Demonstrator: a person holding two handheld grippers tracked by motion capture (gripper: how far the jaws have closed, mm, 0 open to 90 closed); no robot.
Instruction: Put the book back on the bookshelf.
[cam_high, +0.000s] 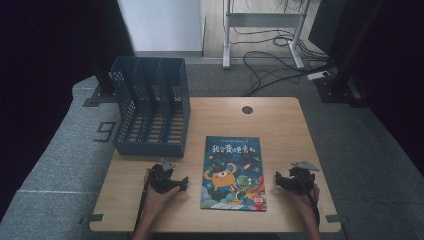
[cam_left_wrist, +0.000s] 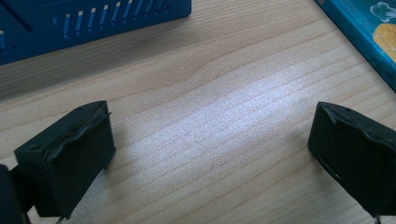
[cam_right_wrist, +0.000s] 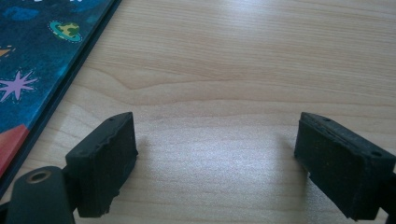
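**Book between two open grippers**

The book (cam_high: 234, 173) lies flat on the table (cam_high: 280, 120), long axis running away from the person, midway between the hands. The left gripper (cam_high: 176, 184) rests just beside its left edge, the right gripper (cam_high: 283, 181) near its right edge (a shade farther off, as far as I can judge). Both sets of jaws gape wide over bare wood, holding nothing. The rack (cam_high: 150, 105) stands beyond the left gripper, so that hand looks better placed.

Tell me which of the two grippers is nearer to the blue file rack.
The left gripper. It rests just in front of the blue file rack, left of the picture book; the right gripper lies beyond the book's far side.
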